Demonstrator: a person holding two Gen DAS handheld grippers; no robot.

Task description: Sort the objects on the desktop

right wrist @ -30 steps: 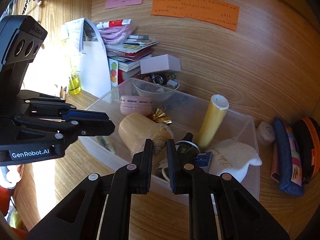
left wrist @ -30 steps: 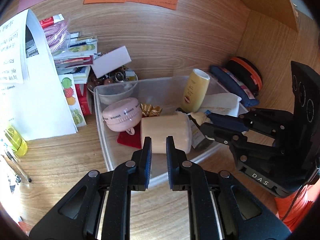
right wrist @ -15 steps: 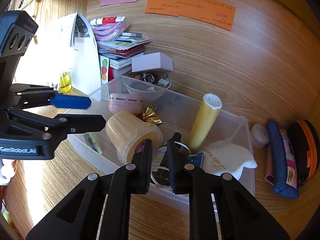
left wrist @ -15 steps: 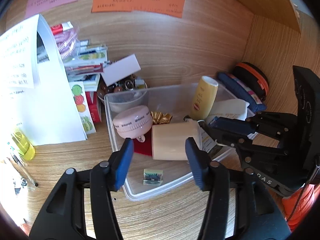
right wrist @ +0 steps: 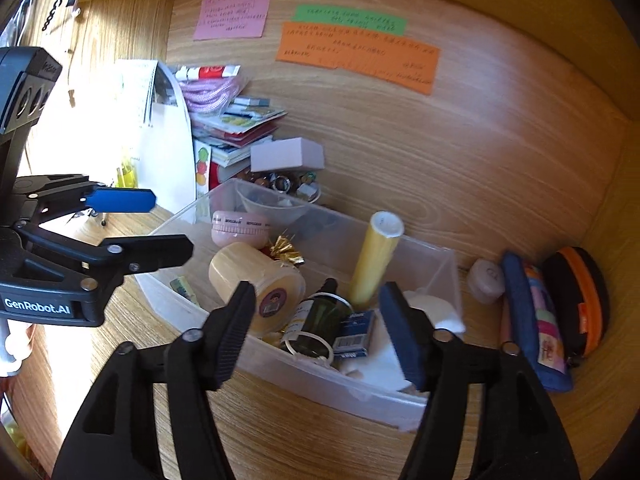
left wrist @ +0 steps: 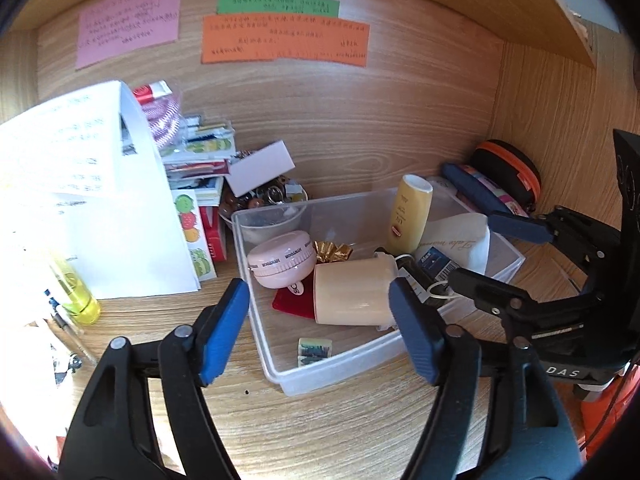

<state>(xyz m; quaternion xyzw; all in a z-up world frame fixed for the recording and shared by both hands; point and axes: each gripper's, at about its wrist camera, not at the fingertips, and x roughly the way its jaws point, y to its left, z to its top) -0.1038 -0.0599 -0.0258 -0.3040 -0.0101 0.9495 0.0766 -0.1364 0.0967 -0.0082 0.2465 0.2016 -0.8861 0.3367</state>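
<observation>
My left wrist camera sits behind my left gripper (left wrist: pixel 320 332) and looks forward and down along its two spread fingers, close above the near corner of the clear plastic bin (left wrist: pixel 276 372), facing the wooden back wall with its orange note (left wrist: pixel 284 42). My right wrist camera does likewise behind my right gripper (right wrist: pixel 318 330), from further right, near the bin's (right wrist: pixel 304 372) long front wall, angled leftward toward the same wall and orange note (right wrist: pixel 356 56). Both views share the bin, the wall notes and the paper stack. Each view also catches the other gripper at its edge: the right gripper (left wrist: pixel 500 256) at the right, the left gripper (right wrist: pixel 156 224) at the left.
</observation>
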